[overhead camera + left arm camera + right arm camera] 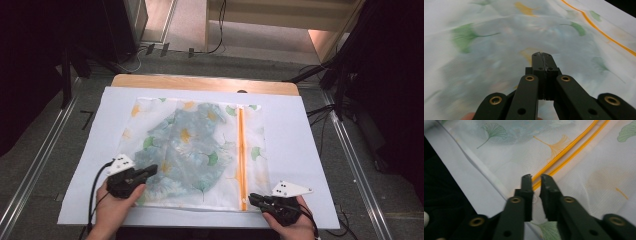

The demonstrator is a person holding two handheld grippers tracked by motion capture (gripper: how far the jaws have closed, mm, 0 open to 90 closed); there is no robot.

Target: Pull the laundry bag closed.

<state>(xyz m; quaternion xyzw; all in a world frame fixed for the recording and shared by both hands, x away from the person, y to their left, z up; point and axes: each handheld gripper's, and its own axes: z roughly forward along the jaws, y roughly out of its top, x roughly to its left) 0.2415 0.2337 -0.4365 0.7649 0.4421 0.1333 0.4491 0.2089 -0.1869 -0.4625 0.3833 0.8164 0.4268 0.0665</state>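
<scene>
A sheer mesh bag (250, 165) printed with green and orange ginkgo leaves lies flat on the white sheet (295, 150). A pale blue patterned garment (187, 145) shows through it. An orange zipper (241, 150) runs near the bag's right side. My left gripper (152, 170) rests over the bag's near left part, and in the left gripper view its jaws (542, 56) are pressed together above the mesh (486, 50). My right gripper (251, 198) sits at the zipper's near end. Its jaws (536, 178) stand slightly apart with the orange zipper (564, 150) running into the gap.
The white sheet covers a wooden table (200, 82) whose far edge shows. Grey floor with metal rails (45, 150) lies on both sides. Dark stands and cables (340, 75) stand at the back right. The sheet's near edge (474, 185) drops to darkness.
</scene>
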